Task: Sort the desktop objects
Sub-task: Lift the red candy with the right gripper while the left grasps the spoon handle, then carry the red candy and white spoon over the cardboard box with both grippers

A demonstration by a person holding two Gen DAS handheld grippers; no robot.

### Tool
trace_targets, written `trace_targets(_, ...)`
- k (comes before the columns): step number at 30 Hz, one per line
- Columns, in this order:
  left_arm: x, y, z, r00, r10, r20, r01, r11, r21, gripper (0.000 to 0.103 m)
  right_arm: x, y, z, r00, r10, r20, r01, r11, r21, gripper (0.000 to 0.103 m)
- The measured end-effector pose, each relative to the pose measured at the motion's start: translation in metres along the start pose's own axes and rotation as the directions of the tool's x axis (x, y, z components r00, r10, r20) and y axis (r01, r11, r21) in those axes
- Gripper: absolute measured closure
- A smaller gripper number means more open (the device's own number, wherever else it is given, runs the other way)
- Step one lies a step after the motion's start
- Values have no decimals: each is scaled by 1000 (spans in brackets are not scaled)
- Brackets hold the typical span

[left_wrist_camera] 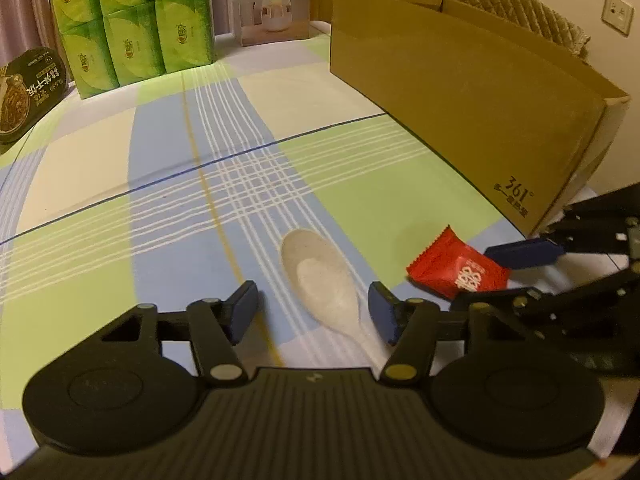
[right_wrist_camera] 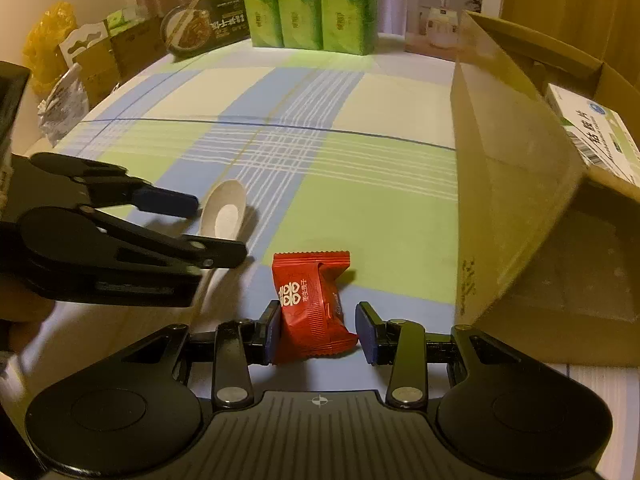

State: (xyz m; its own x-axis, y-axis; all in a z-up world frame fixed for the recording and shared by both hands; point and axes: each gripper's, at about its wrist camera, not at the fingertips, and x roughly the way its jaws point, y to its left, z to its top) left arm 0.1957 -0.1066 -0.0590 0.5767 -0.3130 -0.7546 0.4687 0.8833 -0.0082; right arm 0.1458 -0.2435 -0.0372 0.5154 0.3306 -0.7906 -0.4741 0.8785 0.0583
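Two grippers work the bench: left gripper [left_wrist_camera: 314, 312], jaws open, straddles the white spoon [left_wrist_camera: 320, 284]; right gripper [right_wrist_camera: 318, 332], jaws open, brackets the red candy packet [right_wrist_camera: 310, 304], bound for the cardboard box [right_wrist_camera: 508, 184].

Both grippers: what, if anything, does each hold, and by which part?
Left gripper: nothing; its pads stand clear either side of the white spoon. Right gripper: its pads flank the near end of the red candy packet; whether they grip cannot be told.
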Motion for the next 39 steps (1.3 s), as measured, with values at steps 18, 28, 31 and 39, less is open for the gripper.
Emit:
trace_targets(18, -27, 13, -14, 999, -7, -36, 13, 986, 167, 97, -10, -3, -10, 999, 44, 14, -44, 998, 51, 66)
trace_targets(28, -24, 8, -16, 1000, 8, -27, -4, 990, 144, 93, -7, 1, -9, 999, 28, 27, -28, 999, 19, 65)
trace_targets(31, -24, 8, -17, 1000, 8, -14, -6, 990, 140, 93, -6, 5, -10, 999, 21, 34, -21, 1000, -2, 60)
trace_targets(39, -24, 10, -19, 1000, 4, -1, -4, 994, 114, 96, 1, 19, -9, 999, -14, 49, 19, 994, -103, 52)
